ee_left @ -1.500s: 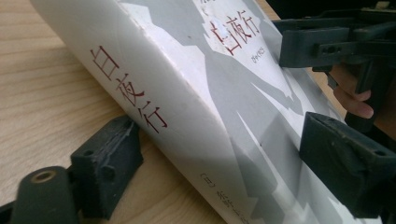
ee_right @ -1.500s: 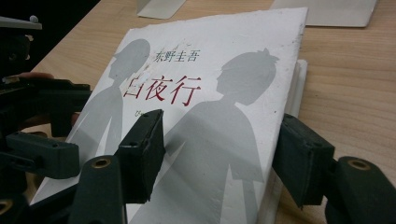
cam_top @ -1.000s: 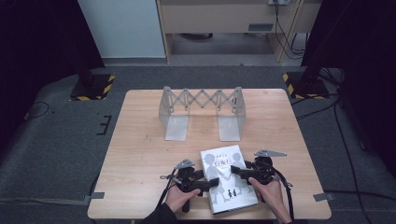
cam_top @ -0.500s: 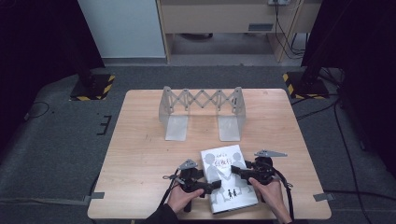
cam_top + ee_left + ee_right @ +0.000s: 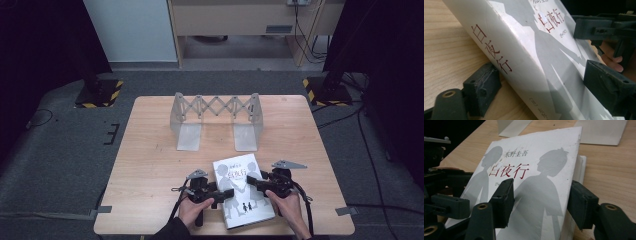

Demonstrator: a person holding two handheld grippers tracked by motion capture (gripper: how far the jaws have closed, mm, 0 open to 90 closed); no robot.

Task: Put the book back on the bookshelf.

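While lifting: both grips must set first
book (image 5: 243,191): flat, near edge of surface (image 5: 150,165)
left gripper (image 5: 226,194): jaws closing, straddle spine, not pressing
right gripper (image 5: 251,184): jaws closing, straddle page edge, gap remains
tip: clamp evenly, lift level

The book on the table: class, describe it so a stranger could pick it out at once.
On the wooden table, look at the near edge, in front of the metal folding rack. The book lies flat there, white, with grey silhouette figures and red title characters.
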